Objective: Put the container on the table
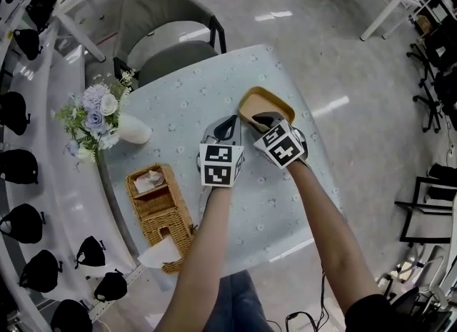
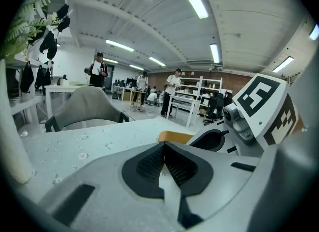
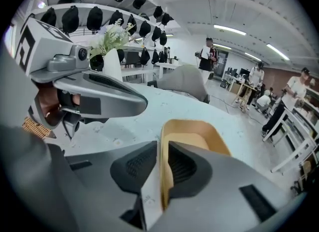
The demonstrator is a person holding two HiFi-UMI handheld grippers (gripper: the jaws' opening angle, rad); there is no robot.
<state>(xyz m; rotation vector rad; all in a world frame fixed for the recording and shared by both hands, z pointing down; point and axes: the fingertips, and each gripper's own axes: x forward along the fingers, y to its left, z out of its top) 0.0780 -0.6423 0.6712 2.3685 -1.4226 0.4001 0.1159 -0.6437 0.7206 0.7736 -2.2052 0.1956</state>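
Holds a gripper in each hand, with both bare forearms stretched forward over the pale, flower-printed table (image 1: 178, 102). Brings the right forearm (image 1: 325, 223) in on a slant from the lower right, and the left forearm (image 1: 203, 252) almost straight up from the bottom edge of the head view. Carries both wrists level, marker cubes turned upward, the two grippers side by side and close together. Pinches the near wall of the tan container (image 3: 197, 128) with the right gripper (image 3: 162, 162), jaws narrowed onto it, one dark pad inside the wall and one outside. Has the left gripper (image 2: 164, 148) closed on nothing, pads meeting tip to tip, pointing across the tabletop just left of the container. Shows the container open side up, roughly level, over the far right part of the table near its edge, just beyond both grippers. Cannot tell from any view whether its base touches the tabletop. Elsewhere on the table: a wicker basket (image 1: 161, 213) at the near left, and a white vase (image 1: 133, 131) with pale flowers (image 1: 96, 113) at the left edge, both well apart from the container. Beyond the far side of the table, a grey chair (image 1: 168, 31).
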